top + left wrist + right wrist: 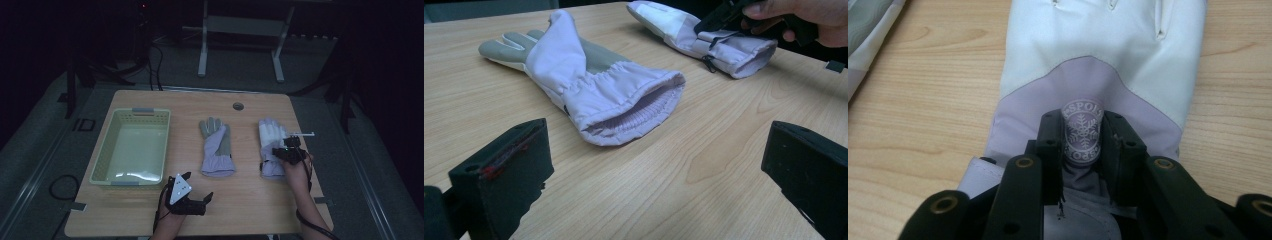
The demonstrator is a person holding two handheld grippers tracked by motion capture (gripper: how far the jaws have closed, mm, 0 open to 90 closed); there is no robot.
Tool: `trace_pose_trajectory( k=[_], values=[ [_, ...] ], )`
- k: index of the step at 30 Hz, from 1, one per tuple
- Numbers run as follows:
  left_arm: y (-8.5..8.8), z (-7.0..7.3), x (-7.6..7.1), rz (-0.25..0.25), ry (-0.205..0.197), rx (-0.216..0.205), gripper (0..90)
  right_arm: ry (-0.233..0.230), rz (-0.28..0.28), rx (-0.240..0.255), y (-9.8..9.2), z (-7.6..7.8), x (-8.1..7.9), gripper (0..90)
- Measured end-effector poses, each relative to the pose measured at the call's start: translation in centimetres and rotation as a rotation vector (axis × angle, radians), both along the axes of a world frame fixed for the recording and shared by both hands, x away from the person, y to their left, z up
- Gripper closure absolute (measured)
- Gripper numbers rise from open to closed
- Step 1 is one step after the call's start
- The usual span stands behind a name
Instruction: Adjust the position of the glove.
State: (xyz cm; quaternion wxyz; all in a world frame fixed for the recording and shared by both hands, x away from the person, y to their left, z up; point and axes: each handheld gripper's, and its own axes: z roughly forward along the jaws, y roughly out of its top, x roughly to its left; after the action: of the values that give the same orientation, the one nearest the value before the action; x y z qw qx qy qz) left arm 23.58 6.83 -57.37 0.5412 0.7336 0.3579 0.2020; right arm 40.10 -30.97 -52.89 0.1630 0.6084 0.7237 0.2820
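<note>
I am resting my left gripper point(197, 196) at the near edge of the tabletop point(250, 200), jaws spread wide on nothing. Just beyond, I am setting my right gripper point(1083, 137) on the right glove point(1108, 60), its jaws narrowly parted around a raised logo tab point(1082, 136) near the cuff; whether the pads are pressing it I cannot tell. To grip well, I judge I should be pinching tab and fabric squarely before lifting. The tab is showing a snowflake and letters reading roughly "ESPOI". The left glove point(216, 147) is lying mid-table, the basket point(107, 150) beyond my left gripper.
</note>
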Motion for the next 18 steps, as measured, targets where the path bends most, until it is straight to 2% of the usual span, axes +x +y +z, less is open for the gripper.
trace_pose_trajectory(
  k=[3, 5, 7, 12, 15, 18],
  values=[
    [0.0, 0.0, 0.0, 0.001, 0.001, -0.002, 0.0, 0.003, -0.007, 0.020, -0.3, 0.3, 0.0, 63.9],
    [0.0, 0.0, 0.0, 0.001, 0.001, -0.004, 0.0, -0.013, 0.019, 0.034, -0.4, 0.9, -0.1, 60.2],
    [0.0, 0.0, 0.0, 0.000, 0.001, -0.003, 0.0, -0.031, 0.061, 0.034, -0.6, 1.5, -0.2, 55.4],
    [0.0, 0.0, 0.0, 0.000, 0.000, -0.002, 0.0, -0.128, 0.187, 0.008, -1.8, 2.6, -0.8, 47.9],
    [0.0, 0.0, 0.0, -0.001, 0.000, 0.000, 0.0, -0.136, 0.230, 0.006, -2.7, 2.9, -0.8, 42.0],
    [0.0, 0.0, 0.0, 0.000, 0.003, -0.001, 0.0, -0.114, 0.249, 0.025, -3.7, 2.7, -0.4, 36.7]
  ],
)
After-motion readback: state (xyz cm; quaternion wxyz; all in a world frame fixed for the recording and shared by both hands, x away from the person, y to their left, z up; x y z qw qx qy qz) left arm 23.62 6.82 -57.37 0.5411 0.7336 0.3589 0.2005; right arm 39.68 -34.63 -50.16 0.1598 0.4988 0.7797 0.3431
